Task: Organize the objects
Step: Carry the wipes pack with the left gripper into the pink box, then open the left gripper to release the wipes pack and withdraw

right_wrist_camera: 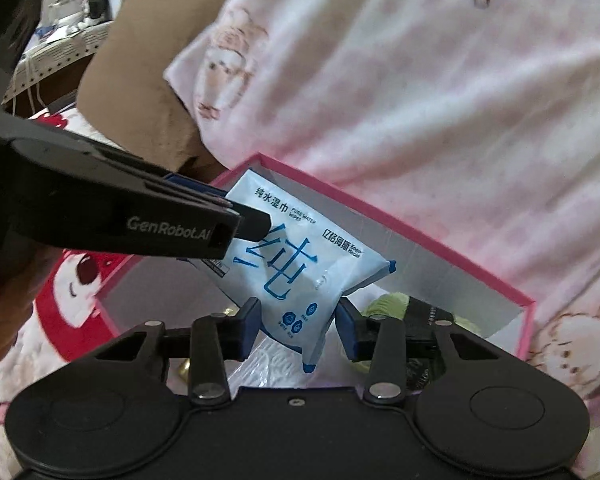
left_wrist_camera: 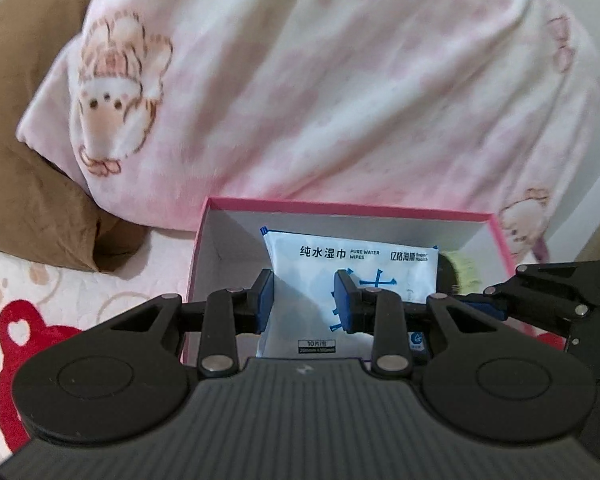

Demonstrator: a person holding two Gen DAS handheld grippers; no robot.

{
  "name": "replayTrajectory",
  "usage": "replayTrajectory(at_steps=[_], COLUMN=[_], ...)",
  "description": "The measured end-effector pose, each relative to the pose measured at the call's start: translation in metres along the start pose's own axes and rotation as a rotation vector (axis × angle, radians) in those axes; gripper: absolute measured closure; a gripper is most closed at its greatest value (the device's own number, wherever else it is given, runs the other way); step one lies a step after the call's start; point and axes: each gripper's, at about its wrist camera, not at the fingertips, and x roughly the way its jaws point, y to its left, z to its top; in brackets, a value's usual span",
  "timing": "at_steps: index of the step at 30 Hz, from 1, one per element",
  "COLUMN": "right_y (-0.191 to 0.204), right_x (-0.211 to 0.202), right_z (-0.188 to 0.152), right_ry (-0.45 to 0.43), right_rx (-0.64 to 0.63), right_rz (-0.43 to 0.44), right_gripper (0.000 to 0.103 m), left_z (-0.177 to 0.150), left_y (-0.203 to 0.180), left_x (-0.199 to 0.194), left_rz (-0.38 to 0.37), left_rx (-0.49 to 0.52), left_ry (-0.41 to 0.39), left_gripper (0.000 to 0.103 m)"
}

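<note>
My left camera sits just behind my left tool (left_wrist_camera: 304, 300) and looks forward and steeply down along its fingers, close over the box (left_wrist_camera: 352, 210), whose far wall runs across the 12 o'clock side. My right camera rides the same way behind my right tool (right_wrist_camera: 298, 328), also tilted down and close, but rolled, so the box (right_wrist_camera: 400, 220) lies slantwise, its far wall running from 11 to 3 o'clock. Both views share the box, the wipes (left_wrist_camera: 352, 256) (right_wrist_camera: 300, 256) in it and the blanket (left_wrist_camera: 320, 80) (right_wrist_camera: 420, 80) behind. Each catches the other tool: the right one at 3 o'clock in the left view, the left one at 9 o'clock in the right view.
</note>
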Motion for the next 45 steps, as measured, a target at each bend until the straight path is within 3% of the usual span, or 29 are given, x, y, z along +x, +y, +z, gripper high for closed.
replayTrajectory(at_steps=[11,18,27,31,45], right_y=[-0.022,-0.021,-0.015,-0.008,0.008], right_x=[0.064,0.079,0.089,0.076,-0.013], right_z=[0.000,0.001,0.002,-0.005,-0.015], right_ry=[0.095,0.157,0.246,0.180,0.011], right_rx=[0.077,0.094,0.119,0.096,0.156], right_rz=[-0.027,-0.072,-0.076,-0.114,0.037], right_gripper=[0.071,0.072,0.071,0.066,0.062], left_z=[0.003,0.001,-0.005,-0.011,-0.005], left_y=[0.001,0.002,0.001,-0.001,-0.009], left_x=[0.058,0.077,0.099,0.101,0.011], left_rz=[0.030,0.029,0.101,0.097,0.035], left_rx=[0.052,0.046,0.025,0.002,0.055], left_ry=[0.080,0.107,0.159,0.154,0.162], left_gripper=[0.073,0.073,0.073,0.071,0.057])
